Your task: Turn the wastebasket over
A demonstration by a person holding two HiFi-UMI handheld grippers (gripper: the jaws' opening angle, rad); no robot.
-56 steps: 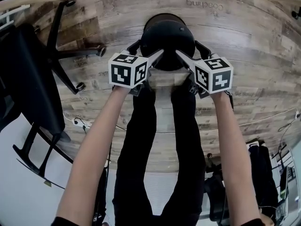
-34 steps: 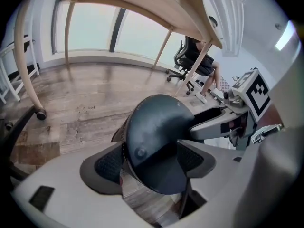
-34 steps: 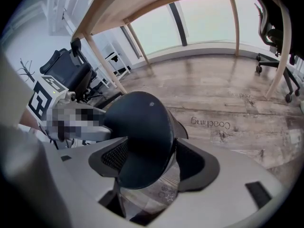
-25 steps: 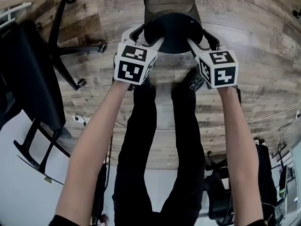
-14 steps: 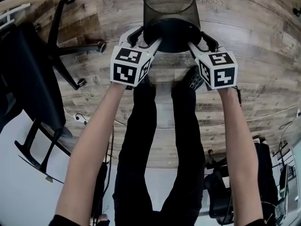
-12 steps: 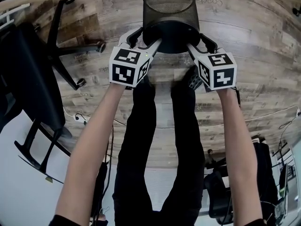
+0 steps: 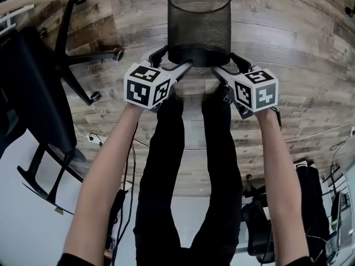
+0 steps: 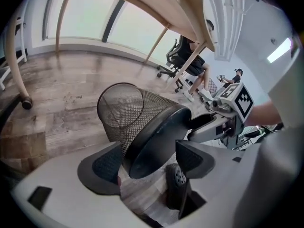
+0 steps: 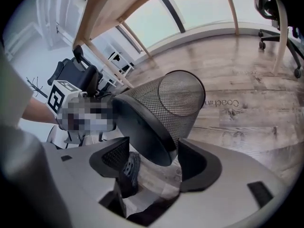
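Underfoot, wood-plank floor (image 7: 288, 43) runs beneath the mesh wastebasket (image 7: 198, 21) and office chair (image 7: 33, 93).

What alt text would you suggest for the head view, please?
A black mesh wastebasket tilts mouth away over a wood floor; its base rim sits between the jaws of the left gripper and right gripper, which have just been opening.

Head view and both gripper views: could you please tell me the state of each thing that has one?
wastebasket: tilted, mouth away from the person, solid base towards them.
left tongs: open, jaws just opened wider, base edge between them.
right tongs: open, jaws just opened wider, base edge between them.
office chair: standing on its castors.
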